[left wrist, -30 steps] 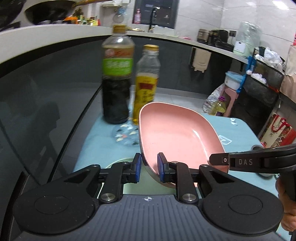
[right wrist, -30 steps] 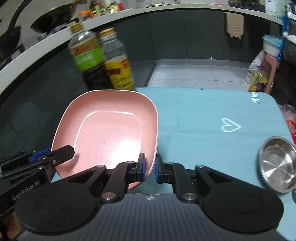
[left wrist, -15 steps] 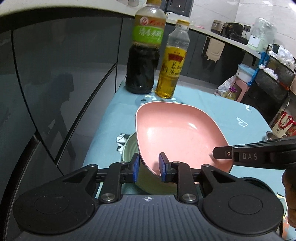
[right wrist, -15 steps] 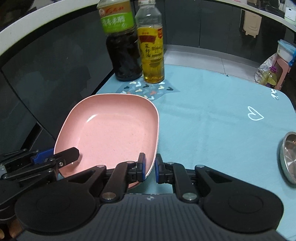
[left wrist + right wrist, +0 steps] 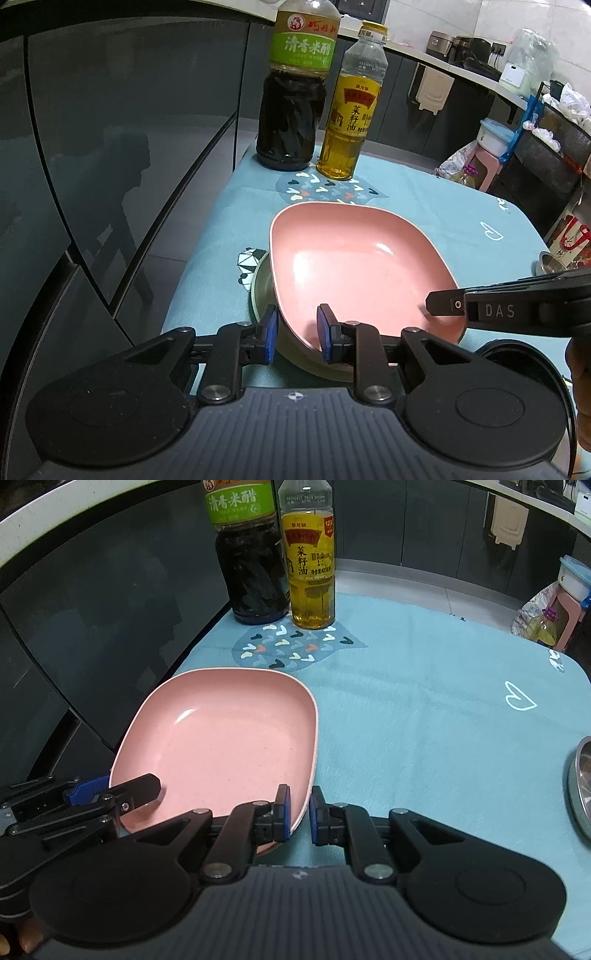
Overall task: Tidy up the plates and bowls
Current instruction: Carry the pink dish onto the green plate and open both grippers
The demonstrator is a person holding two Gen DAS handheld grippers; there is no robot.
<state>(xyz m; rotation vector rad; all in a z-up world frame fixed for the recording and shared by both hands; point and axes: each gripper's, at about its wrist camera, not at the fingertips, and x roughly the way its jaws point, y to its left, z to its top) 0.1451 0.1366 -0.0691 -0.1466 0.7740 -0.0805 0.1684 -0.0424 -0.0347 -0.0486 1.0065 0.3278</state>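
A pink square plate point(image 5: 362, 266) rests on a pale green plate point(image 5: 260, 291) at the table's near left; it also shows in the right wrist view point(image 5: 225, 746). My left gripper point(image 5: 295, 334) straddles the pink plate's near left rim, its jaws a little apart and no longer pinching. My right gripper point(image 5: 298, 814) straddles the near right rim, also slightly open. The right gripper's finger shows in the left wrist view point(image 5: 480, 308), the left gripper's in the right wrist view point(image 5: 122, 794). A steel bowl point(image 5: 580, 782) sits at the right edge.
A dark vinegar bottle point(image 5: 291, 96) and a yellow oil bottle point(image 5: 351, 110) stand at the far left of the blue tablecloth point(image 5: 424, 716). A dark glass cabinet wall point(image 5: 110, 147) runs along the left. A black round object point(image 5: 524, 358) lies near right.
Both grippers lowered the pink plate onto the green plate, tilting down toward the table. Both sets of jaws have widened slightly around the rim.
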